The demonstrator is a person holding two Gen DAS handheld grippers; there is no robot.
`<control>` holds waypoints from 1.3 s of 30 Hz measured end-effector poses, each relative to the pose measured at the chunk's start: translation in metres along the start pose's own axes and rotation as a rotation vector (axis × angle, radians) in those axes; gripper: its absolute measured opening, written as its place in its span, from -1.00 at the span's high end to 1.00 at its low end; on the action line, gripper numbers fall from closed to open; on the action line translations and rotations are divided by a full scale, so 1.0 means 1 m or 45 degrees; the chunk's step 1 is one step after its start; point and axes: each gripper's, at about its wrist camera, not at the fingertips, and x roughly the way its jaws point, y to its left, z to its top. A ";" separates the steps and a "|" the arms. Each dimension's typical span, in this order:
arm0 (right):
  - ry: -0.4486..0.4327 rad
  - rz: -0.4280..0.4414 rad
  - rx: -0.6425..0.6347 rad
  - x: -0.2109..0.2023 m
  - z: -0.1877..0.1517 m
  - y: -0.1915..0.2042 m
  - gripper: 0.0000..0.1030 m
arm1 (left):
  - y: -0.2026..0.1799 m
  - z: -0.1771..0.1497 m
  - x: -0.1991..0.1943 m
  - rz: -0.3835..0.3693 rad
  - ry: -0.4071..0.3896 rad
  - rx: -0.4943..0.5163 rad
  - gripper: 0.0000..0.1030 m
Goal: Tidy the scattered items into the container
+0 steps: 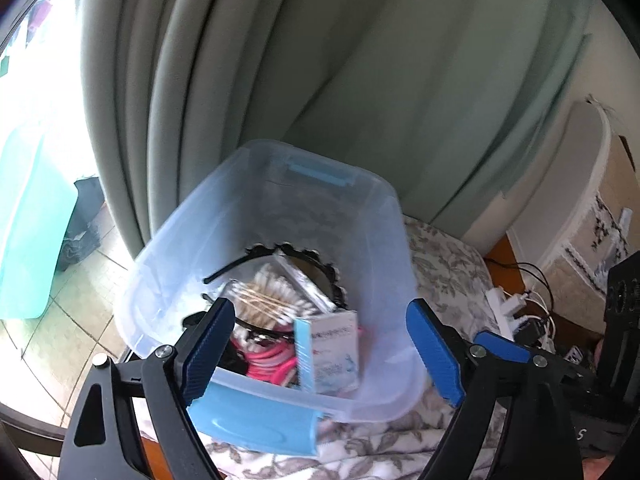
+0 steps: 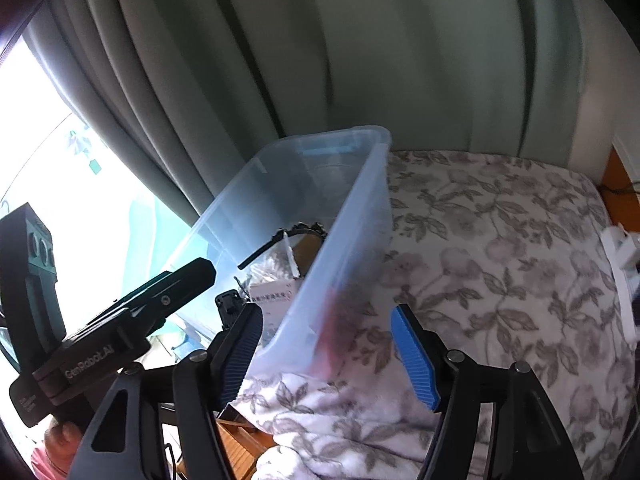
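A clear plastic container (image 1: 372,240) with blue latches (image 1: 256,420) stands on a floral blanket (image 2: 500,248). Inside lie a pack of cotton swabs (image 1: 268,296), a black headband (image 1: 304,252), pink hair ties (image 1: 268,364) and a small white and blue box (image 1: 336,352). My left gripper (image 1: 322,350) is open above the container's near end, one finger over the inside and the other beyond the right wall. My right gripper (image 2: 328,360) is open astride the container's (image 2: 344,248) near right wall, its pads clear of the plastic. The left gripper's body (image 2: 120,320) shows at the left of the right wrist view.
Grey-green curtains (image 1: 320,60) hang close behind the container. A bright window and a teal tub (image 1: 28,220) are at the left over a tiled floor. A white power strip (image 1: 508,308) with cables lies right of the blanket, beside white furniture (image 1: 572,184).
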 end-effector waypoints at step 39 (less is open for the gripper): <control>0.007 -0.120 0.150 -0.040 -0.043 -0.062 -0.40 | -0.067 -0.035 0.012 0.160 0.105 0.239 -0.72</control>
